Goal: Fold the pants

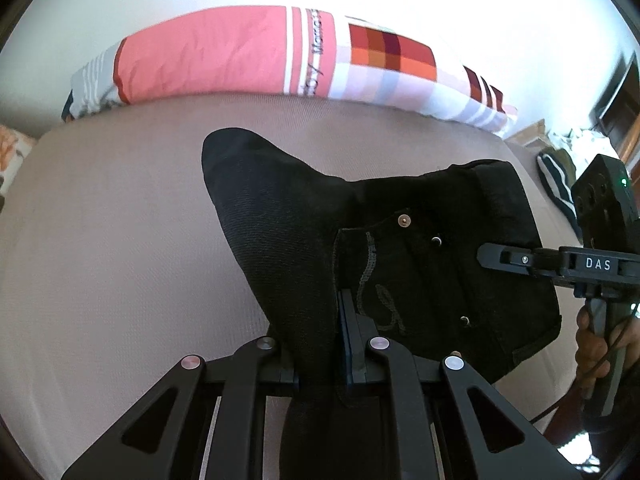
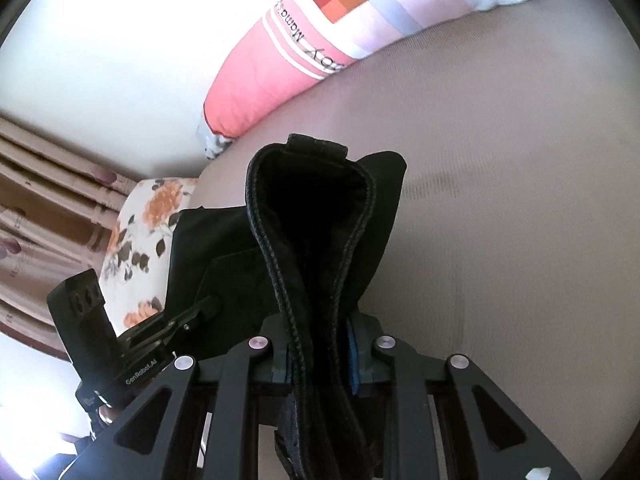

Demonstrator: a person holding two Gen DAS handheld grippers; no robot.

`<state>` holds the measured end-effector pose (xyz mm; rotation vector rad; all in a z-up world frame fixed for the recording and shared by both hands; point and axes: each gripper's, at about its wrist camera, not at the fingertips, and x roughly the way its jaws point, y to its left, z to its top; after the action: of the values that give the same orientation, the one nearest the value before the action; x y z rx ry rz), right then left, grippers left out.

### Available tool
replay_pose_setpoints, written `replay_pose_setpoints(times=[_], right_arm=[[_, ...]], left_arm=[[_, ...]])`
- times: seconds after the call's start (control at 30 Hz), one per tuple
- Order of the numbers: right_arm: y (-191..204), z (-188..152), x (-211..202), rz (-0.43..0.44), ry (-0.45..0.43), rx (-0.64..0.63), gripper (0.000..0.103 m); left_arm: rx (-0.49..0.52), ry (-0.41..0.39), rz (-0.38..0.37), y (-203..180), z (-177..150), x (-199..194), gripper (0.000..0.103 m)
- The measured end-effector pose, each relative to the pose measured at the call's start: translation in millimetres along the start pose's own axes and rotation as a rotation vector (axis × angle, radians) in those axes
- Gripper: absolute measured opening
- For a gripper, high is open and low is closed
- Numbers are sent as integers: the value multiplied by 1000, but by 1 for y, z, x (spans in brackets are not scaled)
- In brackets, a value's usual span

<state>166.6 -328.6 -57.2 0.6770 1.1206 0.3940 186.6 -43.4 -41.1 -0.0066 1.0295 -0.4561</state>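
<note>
You are looking at black denim pants (image 1: 400,240) stitched in grey, with silver rivets, lying over a beige-pink sheet (image 1: 120,240). Behind them a pillow (image 1: 240,56) is showing coral pink, white stripes and a red-orange check, while a second pillow (image 2: 144,232) is showing orange flowers on white. Both grippers are showing black frames with blue pads (image 2: 352,360).

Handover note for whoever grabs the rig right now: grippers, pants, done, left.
Left gripper: shut on the black pants, pinching a fold of denim near the rivets.
Right gripper: shut on the pants at the waistband, which runs between its fingers.
Pants: bunched and lifted between both grippers over the beige bed, with the striped pillow behind.
Done: both grips secured; no neat fold visible yet.
Left: probably lay the pants flat, fold, then release.
</note>
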Motion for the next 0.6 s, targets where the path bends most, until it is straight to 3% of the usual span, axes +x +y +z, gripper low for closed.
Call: replay_pose_setpoints(times=[0.47, 0.6], right_arm=[[0, 89, 43, -31, -25, -29, 19], [-7, 93, 56, -118, -33, -50, 21]], left_arm=[[-31, -39, 23, 39, 81, 55, 15], [-42, -10, 52, 51, 82, 78, 16]])
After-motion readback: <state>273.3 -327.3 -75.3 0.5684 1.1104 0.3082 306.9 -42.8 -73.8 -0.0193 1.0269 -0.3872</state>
